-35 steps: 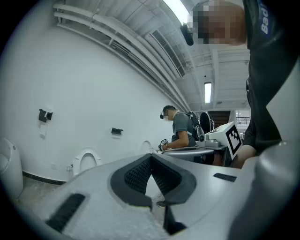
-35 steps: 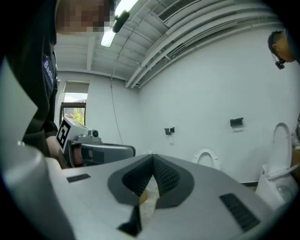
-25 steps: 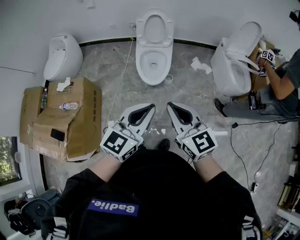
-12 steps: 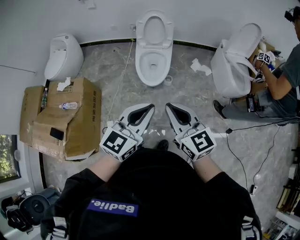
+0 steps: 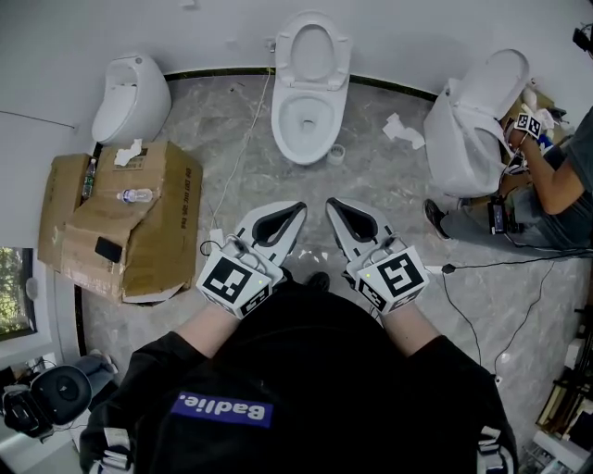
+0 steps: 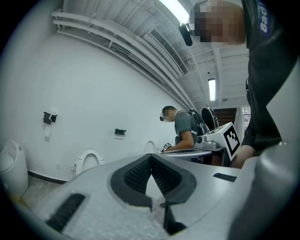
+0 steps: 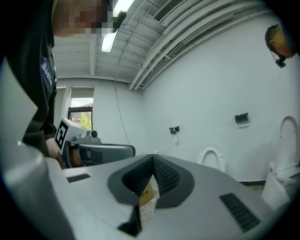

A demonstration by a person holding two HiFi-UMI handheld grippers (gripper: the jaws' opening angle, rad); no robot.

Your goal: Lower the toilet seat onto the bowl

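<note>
by the wall (image 5: 185, 28), the toilet seat (image 5: 289, 54) stands raised.

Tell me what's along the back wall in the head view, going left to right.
Left to right: urinal → toilet with its seat up → crumpled paper → second toilet → person.

Toilet (image 5: 310, 153) and raised toilet seat (image 5: 286, 48): white. Urinal (image 5: 130, 97): white. Floor (image 5: 389, 199): grey marbled. Cardboard box (image 5: 148, 231): brown. Left gripper (image 5: 296, 210), right gripper (image 5: 334, 205): light grey, black pads, black-and-white square markers. Shirt (image 5: 306, 370): black, purple label (image 5: 222, 408), white lettering.
</note>
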